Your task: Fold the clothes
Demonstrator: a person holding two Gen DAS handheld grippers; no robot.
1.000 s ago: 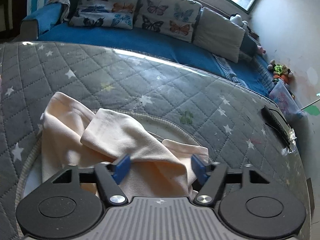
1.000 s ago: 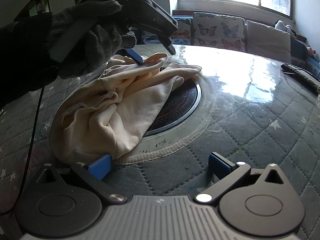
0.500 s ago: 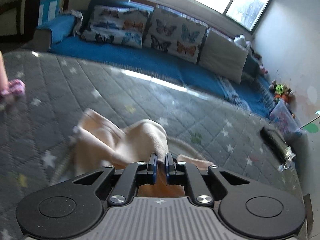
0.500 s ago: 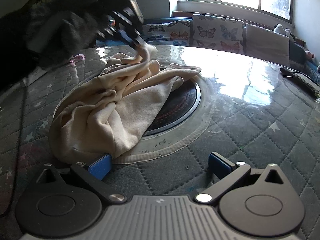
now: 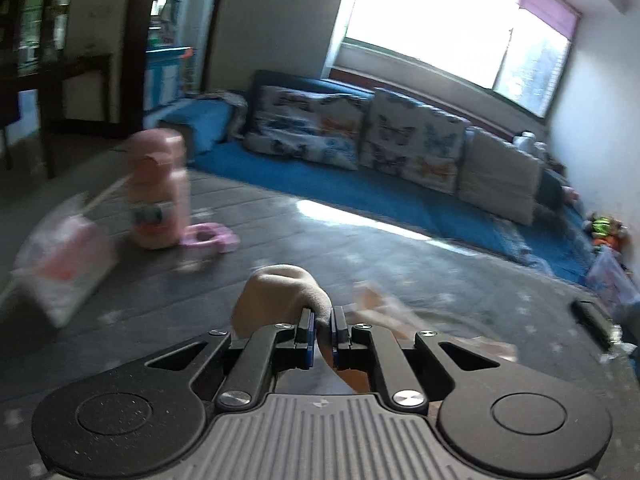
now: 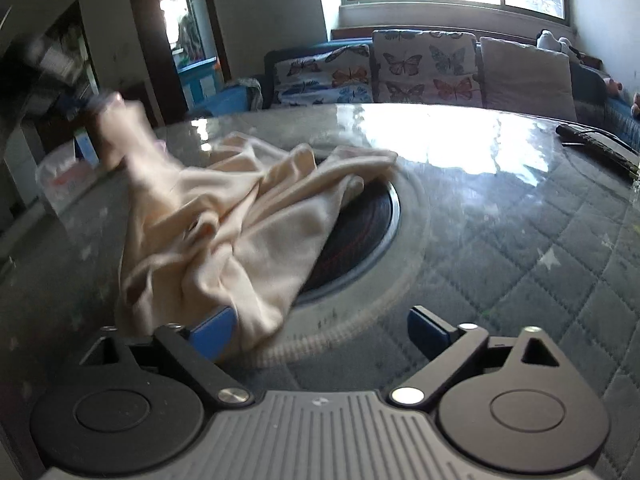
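Left wrist view shows the left gripper clenched on a bunched fold of the cream-coloured soft cotton garment, with the cloth bulging over its blue pads. From the right wrist view, that pinched corner is lifted toward the upper left while the rest of the garment lies crumpled on the grey quilted star-print table cover, partly draped over the round dark inset with its pale rim.

The right gripper has its jaws closing, though they stand wide; the near hem sits against its left blue pad and nothing is pinched yet.

What could go wrong, as I judge it: the left hold is on a wad rather than a clean edge, so the fabric may slip or spread unevenly. A pink plastic bottle (blurred, standing at the table's far left) could be knocked by the swinging cloth.
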